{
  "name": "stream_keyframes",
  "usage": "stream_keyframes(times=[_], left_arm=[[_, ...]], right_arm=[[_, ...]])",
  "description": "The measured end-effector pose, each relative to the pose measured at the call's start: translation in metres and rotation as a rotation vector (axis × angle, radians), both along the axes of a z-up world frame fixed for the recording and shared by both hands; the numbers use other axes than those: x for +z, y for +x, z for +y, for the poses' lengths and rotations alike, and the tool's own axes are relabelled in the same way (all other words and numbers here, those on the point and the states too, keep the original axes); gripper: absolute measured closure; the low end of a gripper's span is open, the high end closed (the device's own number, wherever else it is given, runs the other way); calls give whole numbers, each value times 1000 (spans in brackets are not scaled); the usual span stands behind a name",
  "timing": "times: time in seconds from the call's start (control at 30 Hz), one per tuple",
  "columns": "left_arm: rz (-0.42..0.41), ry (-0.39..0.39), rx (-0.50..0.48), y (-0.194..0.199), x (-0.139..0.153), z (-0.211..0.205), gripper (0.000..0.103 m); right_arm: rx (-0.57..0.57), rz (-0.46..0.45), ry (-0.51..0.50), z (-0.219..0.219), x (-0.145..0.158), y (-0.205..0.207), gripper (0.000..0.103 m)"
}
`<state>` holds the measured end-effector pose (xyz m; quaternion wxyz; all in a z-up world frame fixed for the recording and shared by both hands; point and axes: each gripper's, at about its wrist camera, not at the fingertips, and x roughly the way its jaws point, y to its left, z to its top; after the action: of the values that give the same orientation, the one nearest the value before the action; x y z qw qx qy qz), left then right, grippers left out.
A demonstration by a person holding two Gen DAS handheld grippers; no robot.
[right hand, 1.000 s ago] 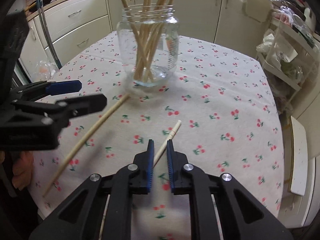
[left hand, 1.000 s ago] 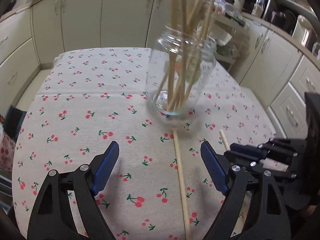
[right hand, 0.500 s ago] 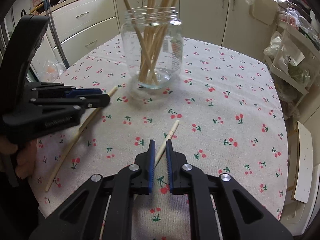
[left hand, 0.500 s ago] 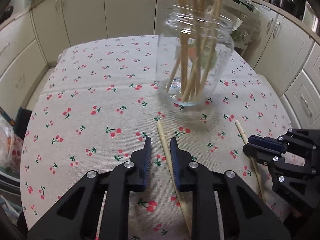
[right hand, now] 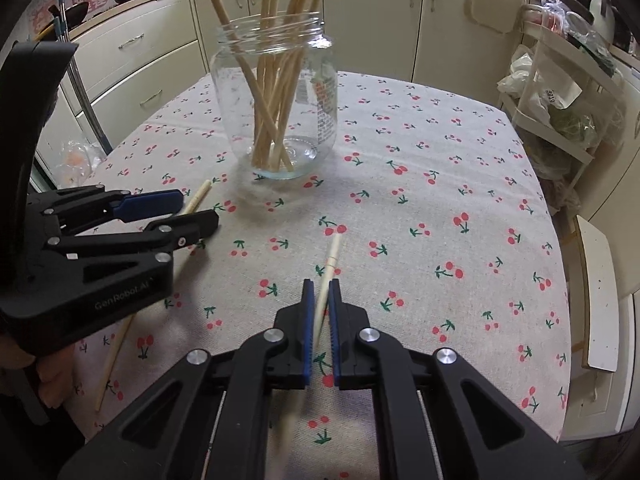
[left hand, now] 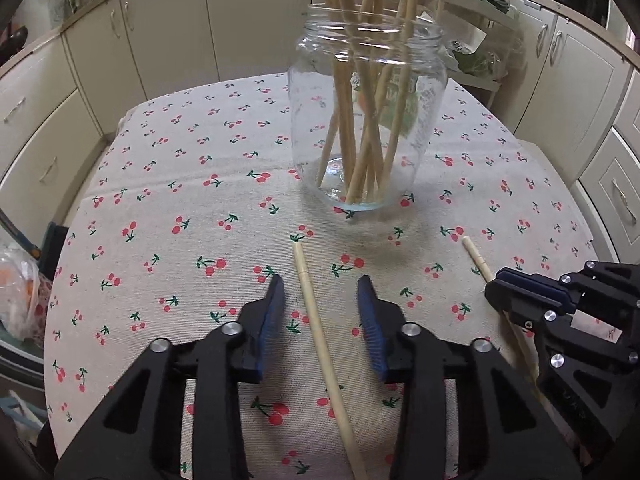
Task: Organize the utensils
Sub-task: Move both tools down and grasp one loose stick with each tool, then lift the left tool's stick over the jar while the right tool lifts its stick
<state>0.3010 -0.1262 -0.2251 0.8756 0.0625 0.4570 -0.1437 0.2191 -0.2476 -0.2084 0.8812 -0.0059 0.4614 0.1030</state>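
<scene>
A clear glass jar (left hand: 368, 120) holding several wooden chopsticks stands upright on the cherry-print tablecloth; it also shows in the right wrist view (right hand: 276, 108). My left gripper (left hand: 320, 300) is open, its jaws on either side of a loose chopstick (left hand: 316, 328) lying on the cloth. My right gripper (right hand: 321, 300) is shut on a second chopstick (right hand: 330, 262), whose tip points toward the jar. In the left wrist view the right gripper (left hand: 516, 292) sits at the right over that chopstick (left hand: 476, 258). In the right wrist view the left gripper (right hand: 192, 212) sits at the left.
The round table (left hand: 160, 184) has edges close on all sides. Cream kitchen cabinets (left hand: 132, 48) surround it. A white shelf rack with bags (right hand: 560, 112) stands to the right. A plastic bag (left hand: 20, 300) lies on the floor at the left.
My left gripper shut around its chopstick and has now opened part way, the chopstick still lying between its jaws. My right gripper stays shut on its chopstick, moved slightly toward the jar.
</scene>
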Motion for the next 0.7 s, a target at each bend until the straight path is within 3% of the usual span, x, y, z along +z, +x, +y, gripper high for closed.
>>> stream_keyframes(times=[0.03, 0.13, 0.57, 0.7], left_arm=[[2, -4, -4, -1, 1, 1, 88], [10, -15, -10, -1, 1, 3, 94], [-1, -9, -1, -2, 0, 0, 93], [-8, -46, -26, -2, 0, 1, 98]], right_arm=[[-1, 3, 4, 0, 0, 0, 96], [-10, 13, 15, -3, 1, 2, 96], [-11, 17, -7, -4, 0, 9, 95], [3, 6, -32, 0, 1, 7, 97]])
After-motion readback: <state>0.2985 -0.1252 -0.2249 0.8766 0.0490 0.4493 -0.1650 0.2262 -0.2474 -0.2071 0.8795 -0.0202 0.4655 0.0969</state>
